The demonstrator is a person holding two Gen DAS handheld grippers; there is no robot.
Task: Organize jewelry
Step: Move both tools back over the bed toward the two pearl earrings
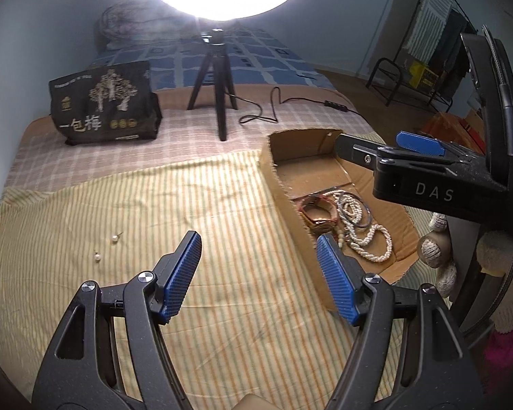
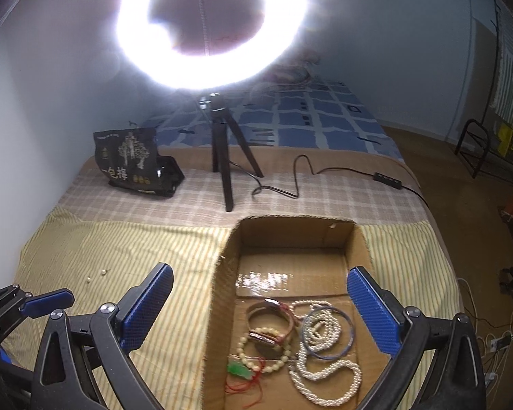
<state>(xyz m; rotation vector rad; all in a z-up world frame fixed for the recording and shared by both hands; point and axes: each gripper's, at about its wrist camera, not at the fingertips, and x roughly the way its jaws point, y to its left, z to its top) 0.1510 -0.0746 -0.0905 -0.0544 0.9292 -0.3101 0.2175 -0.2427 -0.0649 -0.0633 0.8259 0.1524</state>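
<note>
A cardboard box (image 2: 222,307) lies on the striped cloth and holds a white pearl necklace (image 2: 325,376), a blue bangle (image 2: 350,335), a watch (image 2: 273,324), a cream bead bracelet (image 2: 246,341) and a green tag on red string (image 2: 239,369). The box (image 1: 284,191) also shows in the left wrist view. Two pearl earrings (image 1: 114,238) (image 1: 97,257) lie on the cloth to the left. My left gripper (image 1: 260,242) is open and empty above the cloth, left of the box. My right gripper (image 2: 260,280) is open and empty above the box; it also shows in the left wrist view (image 1: 376,143).
A ring light on a black tripod (image 1: 217,78) stands behind the cloth, its cable (image 1: 273,102) trailing right. A black snack bag (image 1: 102,106) stands at the back left. The bed edge drops to the floor on the right.
</note>
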